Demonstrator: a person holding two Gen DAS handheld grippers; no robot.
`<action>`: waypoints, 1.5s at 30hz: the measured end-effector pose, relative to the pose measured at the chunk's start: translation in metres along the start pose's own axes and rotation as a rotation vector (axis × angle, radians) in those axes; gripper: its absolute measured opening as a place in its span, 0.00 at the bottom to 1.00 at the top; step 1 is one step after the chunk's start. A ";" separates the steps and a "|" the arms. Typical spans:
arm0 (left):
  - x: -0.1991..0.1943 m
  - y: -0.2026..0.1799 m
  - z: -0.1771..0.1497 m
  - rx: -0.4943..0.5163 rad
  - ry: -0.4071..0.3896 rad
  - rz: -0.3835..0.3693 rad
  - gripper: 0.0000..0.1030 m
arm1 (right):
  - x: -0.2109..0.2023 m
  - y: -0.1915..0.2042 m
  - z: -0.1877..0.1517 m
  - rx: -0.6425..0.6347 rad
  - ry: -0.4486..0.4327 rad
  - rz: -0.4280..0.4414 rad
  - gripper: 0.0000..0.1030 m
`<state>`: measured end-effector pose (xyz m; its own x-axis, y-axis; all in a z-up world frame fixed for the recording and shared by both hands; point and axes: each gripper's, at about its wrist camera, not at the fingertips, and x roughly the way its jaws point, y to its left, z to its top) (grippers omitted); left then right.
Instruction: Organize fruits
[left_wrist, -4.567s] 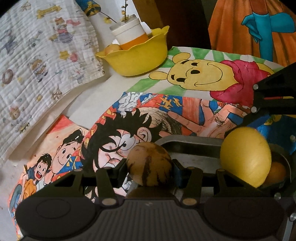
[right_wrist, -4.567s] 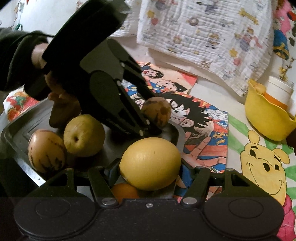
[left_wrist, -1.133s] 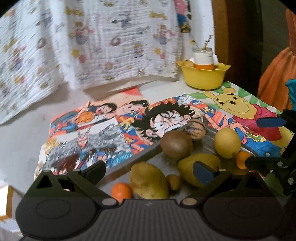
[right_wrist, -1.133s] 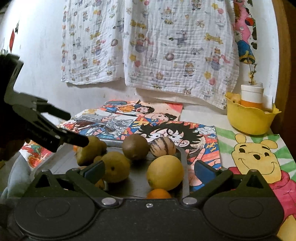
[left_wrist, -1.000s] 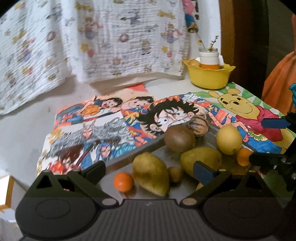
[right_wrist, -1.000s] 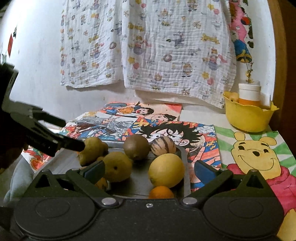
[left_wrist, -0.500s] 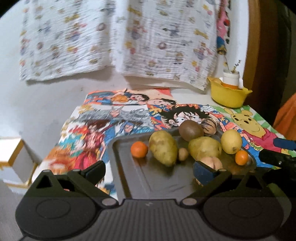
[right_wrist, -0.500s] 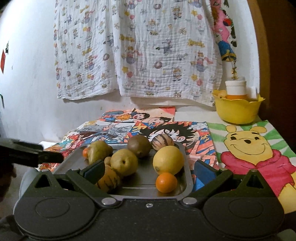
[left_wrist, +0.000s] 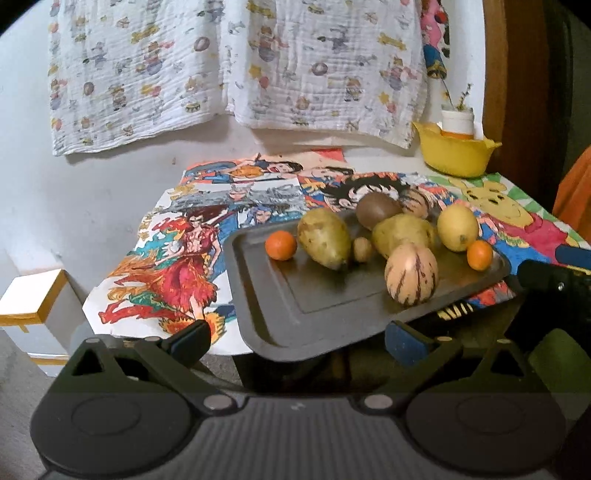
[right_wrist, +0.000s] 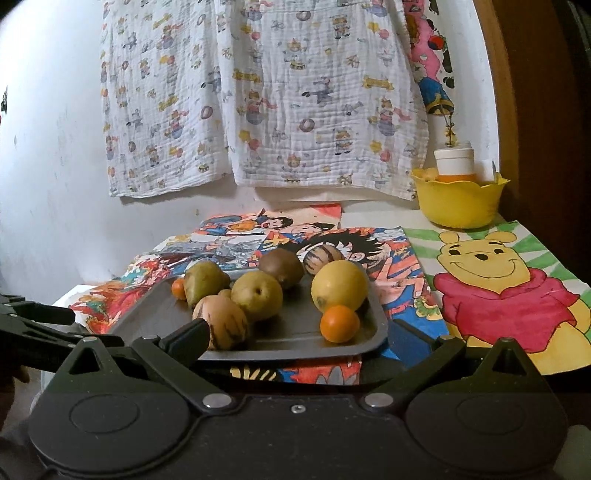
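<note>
Both grippers stand back from the worktop (right_wrist: 384, 218), farther from it than half a second ago: the left gripper (left_wrist: 295, 341) and right gripper (right_wrist: 295, 341) each have their fingers spread wide and hold nothing. The tray (left_wrist: 280, 310) lies ahead of and between both finger pairs, carrying the fruits: striped melon (left_wrist: 410, 274), lemon (right_wrist: 340, 285), pear (left_wrist: 324, 238), kiwi (right_wrist: 281, 267) and two small oranges (right_wrist: 339, 323). Compared with 4.6 s ago, the lemon and a striped fruit, then clamped, now rest on the tray.

Tray's (left_wrist: 258, 295) near-left floor lies bare — fruits (left_wrist: 399, 232) crowd its far side.
</note>
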<state>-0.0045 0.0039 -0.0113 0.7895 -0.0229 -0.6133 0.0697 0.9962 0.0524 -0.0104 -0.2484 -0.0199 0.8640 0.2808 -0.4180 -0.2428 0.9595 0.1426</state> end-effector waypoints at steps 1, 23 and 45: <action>0.000 -0.001 -0.001 0.004 0.002 0.002 1.00 | 0.000 0.000 -0.001 0.001 0.002 -0.001 0.99; -0.002 0.004 -0.004 -0.004 0.012 0.012 1.00 | 0.007 0.007 -0.011 -0.030 0.047 0.012 0.99; -0.003 0.004 -0.005 0.001 0.010 0.024 1.00 | 0.007 0.003 -0.009 -0.046 0.042 -0.009 0.99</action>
<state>-0.0092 0.0085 -0.0133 0.7848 0.0015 -0.6197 0.0515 0.9964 0.0675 -0.0090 -0.2430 -0.0310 0.8472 0.2716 -0.4565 -0.2556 0.9618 0.0979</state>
